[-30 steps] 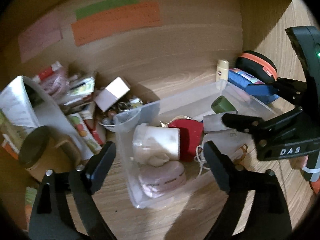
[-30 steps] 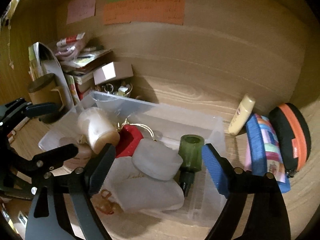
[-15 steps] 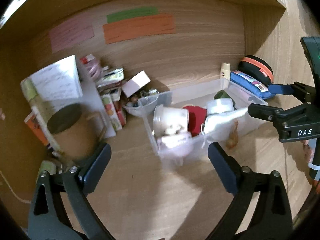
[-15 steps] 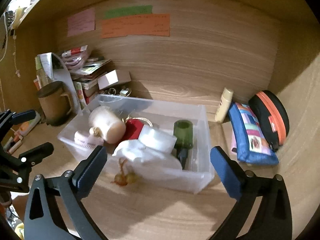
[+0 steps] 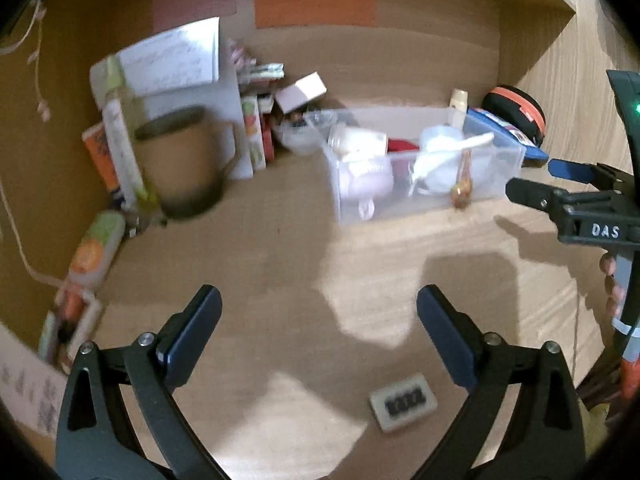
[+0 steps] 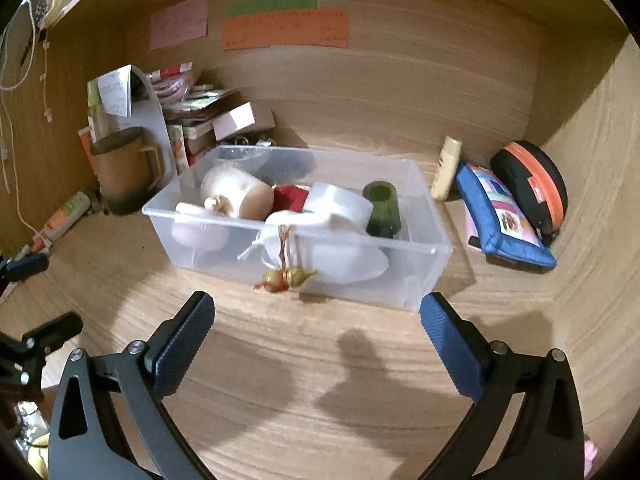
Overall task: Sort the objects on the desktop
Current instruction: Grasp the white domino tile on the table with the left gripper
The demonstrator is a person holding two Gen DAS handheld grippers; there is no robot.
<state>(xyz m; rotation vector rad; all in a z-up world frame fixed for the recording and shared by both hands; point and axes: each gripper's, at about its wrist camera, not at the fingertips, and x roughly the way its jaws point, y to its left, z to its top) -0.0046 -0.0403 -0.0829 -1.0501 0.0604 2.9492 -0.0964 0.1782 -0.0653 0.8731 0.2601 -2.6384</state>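
A clear plastic bin (image 6: pixel 420 276) stands on the wooden desk and holds a cream jar (image 6: pixel 236 192), a pink case (image 6: pixel 198 232), a red item (image 6: pixel 290 196), a white pouch (image 6: pixel 320 236) with a gold charm (image 6: pixel 286 276) hanging over its front wall, and a green bottle (image 6: pixel 382 210). The bin also shows in the left wrist view (image 5: pixel 496 176). My left gripper (image 5: pixel 318 320) is open and empty, well back from the bin. My right gripper (image 6: pixel 316 316) is open and empty, just in front of the bin.
A brown mug (image 6: pixel 124 168), books and a small box (image 6: pixel 236 120) crowd the back left. A tube (image 6: pixel 446 168), a blue pouch (image 6: pixel 500 216) and a black-orange case (image 6: pixel 532 184) lie at the right. A small grey tag (image 5: pixel 402 402) lies near my left gripper.
Both grippers have pulled back from the bin, open and empty throughout. The white pouch with its charm now hangs over the bin's front wall.
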